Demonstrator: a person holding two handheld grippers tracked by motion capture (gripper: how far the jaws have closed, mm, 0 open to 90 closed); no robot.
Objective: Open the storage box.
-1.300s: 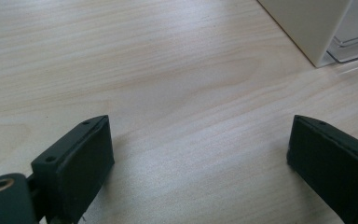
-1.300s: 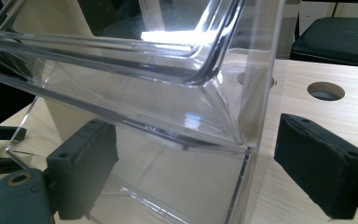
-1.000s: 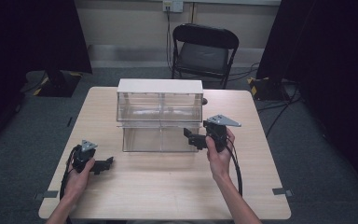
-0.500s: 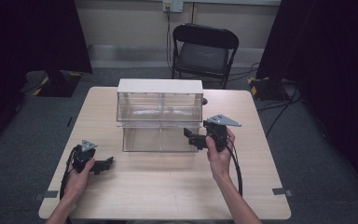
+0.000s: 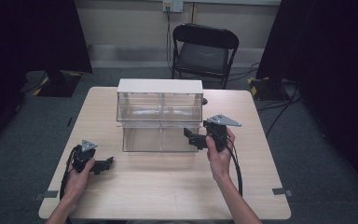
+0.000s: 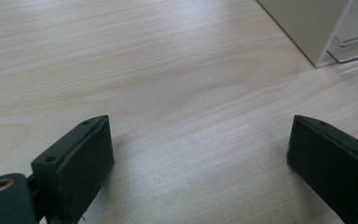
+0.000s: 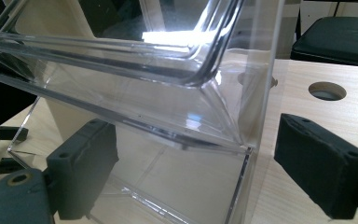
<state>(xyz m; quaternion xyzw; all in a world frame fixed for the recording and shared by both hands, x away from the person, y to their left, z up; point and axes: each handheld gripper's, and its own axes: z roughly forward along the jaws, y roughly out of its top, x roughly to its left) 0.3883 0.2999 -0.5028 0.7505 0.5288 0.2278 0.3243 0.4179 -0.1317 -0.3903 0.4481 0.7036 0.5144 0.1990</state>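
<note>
Zero readable labels on clear drawer cabinet (image 5: 160,119).

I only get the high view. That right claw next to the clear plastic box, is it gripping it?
Observer: No. The right claw is open, its jaws straddling the clear box's near corner edge.
Operator: And the left one?
Observer: The left claw is open too, over bare table.
Operator: Anything past the box?
Observer: A round hole in the tabletop.
</note>
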